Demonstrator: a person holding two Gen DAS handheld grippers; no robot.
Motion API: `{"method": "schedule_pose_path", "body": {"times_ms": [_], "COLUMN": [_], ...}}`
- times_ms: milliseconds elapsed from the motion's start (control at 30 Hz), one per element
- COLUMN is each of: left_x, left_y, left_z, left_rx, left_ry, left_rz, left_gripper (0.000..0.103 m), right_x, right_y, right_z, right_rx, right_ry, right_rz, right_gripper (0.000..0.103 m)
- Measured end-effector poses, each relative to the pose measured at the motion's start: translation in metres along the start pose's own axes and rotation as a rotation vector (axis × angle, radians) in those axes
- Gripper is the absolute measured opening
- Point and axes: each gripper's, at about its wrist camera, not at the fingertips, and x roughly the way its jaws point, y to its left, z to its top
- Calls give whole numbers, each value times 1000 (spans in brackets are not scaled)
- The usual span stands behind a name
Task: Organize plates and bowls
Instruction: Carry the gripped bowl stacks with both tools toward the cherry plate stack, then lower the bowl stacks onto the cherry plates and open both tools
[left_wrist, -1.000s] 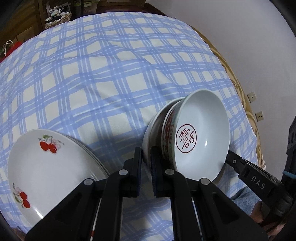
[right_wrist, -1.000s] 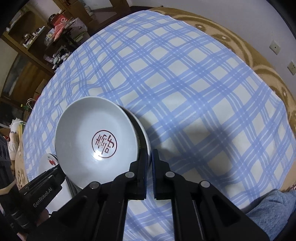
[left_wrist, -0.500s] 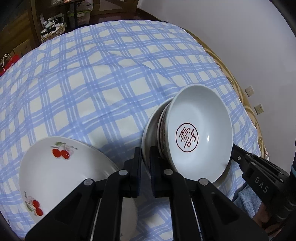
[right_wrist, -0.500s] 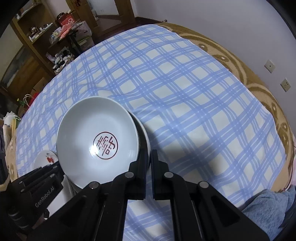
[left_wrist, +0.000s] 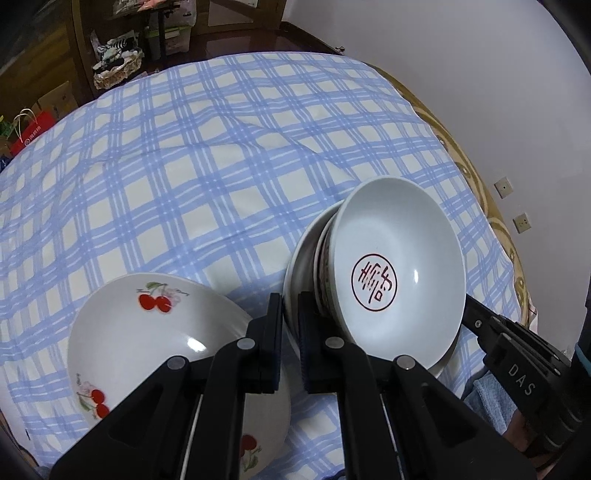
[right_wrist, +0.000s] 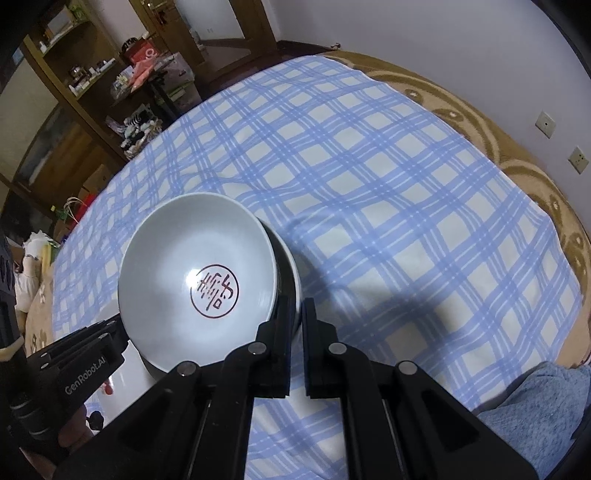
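1. Since the earlier frames, both cameras have pulled back and risen, so more of the room shows beyond the worktop (left_wrist: 207, 155), and the stack of dishes sits lower and smaller in each view.
2. Blue-and-white checked cloth (right_wrist: 388, 192) covers the round worktop, largest thing in both views.
3. Cherry-printed white plate (left_wrist: 147, 339) lies on the cloth at the lower left of the left wrist view, partly hidden behind the left gripper.
4. White plate (left_wrist: 295, 280) is held tilted up off the cloth, carrying nested bowls; the top bowl (left_wrist: 402, 273) is white with a red round emblem inside and faces the left camera.
5. Left gripper (left_wrist: 290, 325) has its jaws nearly closed, pinching the near rim of the white plate on its left side.
6. Right gripper (right_wrist: 298, 332) has its jaws nearly closed too, clamped on the opposite rim of the same plate, with the emblem bowl (right_wrist: 197, 280) just left of it.
7. Each gripper appears in the other's view: the right one at the lower right edge, the left one at the lower left edge.
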Motion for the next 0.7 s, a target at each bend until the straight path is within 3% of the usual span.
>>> {"method": "schedule_pose_path", "body": {"times_ms": [233,700], "left_x": [-30,-62], "left_y": [19,100], "left_z": [0,-38], "left_rx": [0,-125], "left_ry": [-29,-32], "left_rz": [41,106], "left_gripper": [6,6], "right_x": [-12,-5], "right_y": [20,99], "right_z": [-5,-36], "right_rx": [-8,-149], "right_ry": [-26,5], "right_rz": [78,163], "right_gripper": [7,7]}}
